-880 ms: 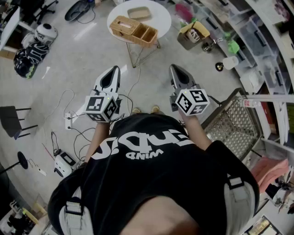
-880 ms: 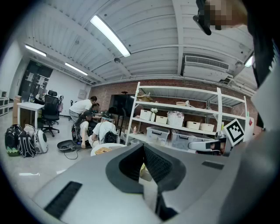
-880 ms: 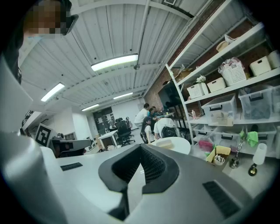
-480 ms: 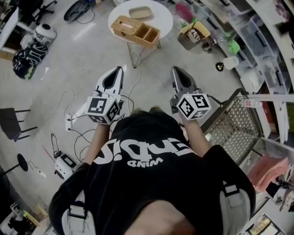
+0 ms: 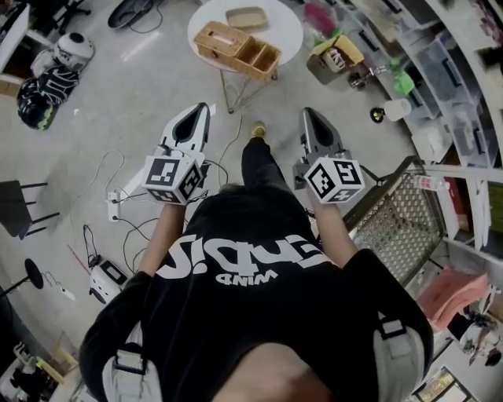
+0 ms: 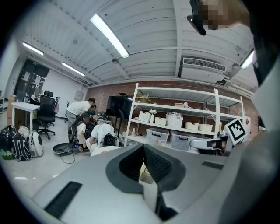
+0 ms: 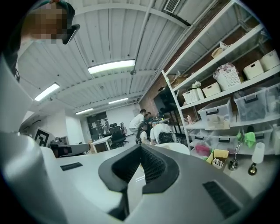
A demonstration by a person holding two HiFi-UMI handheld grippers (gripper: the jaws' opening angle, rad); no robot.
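- Writing: the left hand-held gripper (image 5: 198, 116) and the right hand-held gripper (image 5: 312, 119) each carry a cube printed with black-and-white square markers. The person's black shirt (image 5: 259, 306) has white lettering, but it is upside down in the head view and too warped to read with certainty.
- Left hand-held gripper: its own view shows the jaws closed together with only a thin seam between them. Nothing is held and nothing is touched.
- Right hand-held gripper: its jaws are likewise closed on themselves and hold nothing.
- Both are held in the air over the floor, well short of the round white surface (image 5: 289, 23). They sit side by side, with the person's leg (image 5: 259, 161) between them.
- Direction: each gripper's long axis runs from its cube to its tip and points toward the round surface.
- On the round surface lies a wooden box (image 5: 236, 49) with open compartments. Its long axis runs slantwise along the near edge, and a flat beige tray (image 5: 246, 17) lies just behind it.
- A wire cart (image 5: 393, 216) stands well to the right of the round surface, close to the right hand-held gripper.
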